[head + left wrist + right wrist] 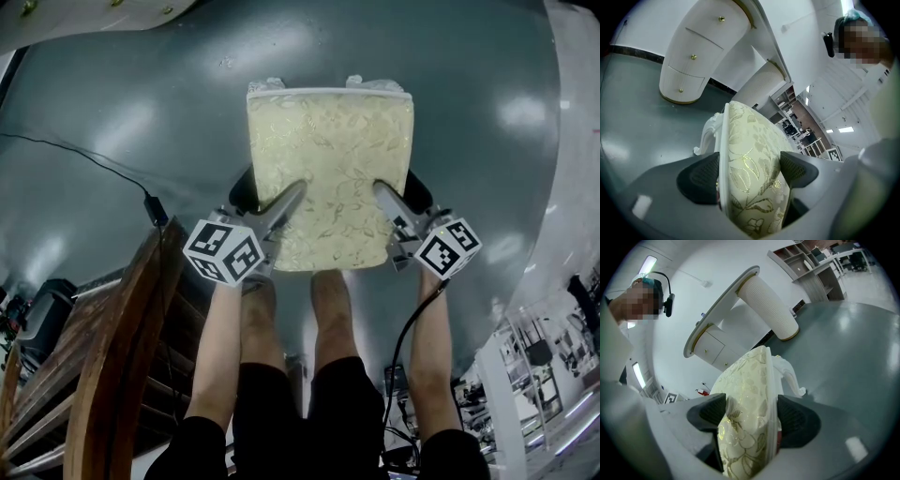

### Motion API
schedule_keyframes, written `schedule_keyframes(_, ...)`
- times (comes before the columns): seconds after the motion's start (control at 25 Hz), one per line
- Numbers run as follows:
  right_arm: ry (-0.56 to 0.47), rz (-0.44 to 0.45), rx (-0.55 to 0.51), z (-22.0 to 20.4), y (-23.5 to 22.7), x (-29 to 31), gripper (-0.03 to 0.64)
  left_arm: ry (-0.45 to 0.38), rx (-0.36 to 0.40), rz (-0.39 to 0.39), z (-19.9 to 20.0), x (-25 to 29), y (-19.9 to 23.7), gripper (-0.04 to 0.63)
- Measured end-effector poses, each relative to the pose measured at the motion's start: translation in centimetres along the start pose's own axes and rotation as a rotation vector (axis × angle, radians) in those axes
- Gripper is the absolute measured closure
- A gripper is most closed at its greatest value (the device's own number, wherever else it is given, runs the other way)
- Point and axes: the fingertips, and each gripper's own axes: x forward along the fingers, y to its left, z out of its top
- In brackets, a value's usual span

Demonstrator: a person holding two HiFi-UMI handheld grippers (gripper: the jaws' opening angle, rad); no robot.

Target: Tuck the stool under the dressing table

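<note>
**Not yet tucked: stool (328, 141) short of dressing table (94, 19)**

My right tool (382, 193) pinches the stool's seat edge. My left tool (292, 193) straddles it, slack. The stool stands on the floor (112, 122), apart from the dressing table. The whole push remains, I judge.

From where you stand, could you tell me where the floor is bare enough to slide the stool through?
Bare grey floor lies between the stool and the dressing table, and right of the stool. Crowded left: wooden furniture, cable.
</note>
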Motion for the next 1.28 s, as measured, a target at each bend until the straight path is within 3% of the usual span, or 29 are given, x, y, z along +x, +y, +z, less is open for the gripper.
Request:
schedule_keyframes(0.28, 0.002, 0.010, 0.002, 0.0, 0.0, 0.0, 0.281, 0.003, -0.033, -0.019, 0.1, 0.1, 0.0, 0.181)
schedule_keyframes(0.88, -0.033, 0.020, 0.028, 0.0, 0.0, -0.1, 0.281, 0.024, 0.021, 0.009, 0.8, 0.2, -0.3, 0.183)
schedule_keyframes(1.28, -0.043, 0.044, 0.002, 0.6, 0.6, -0.3, 0.281, 0.009, 0.007, 0.014, 1.0, -0.5, -0.8, 0.181)
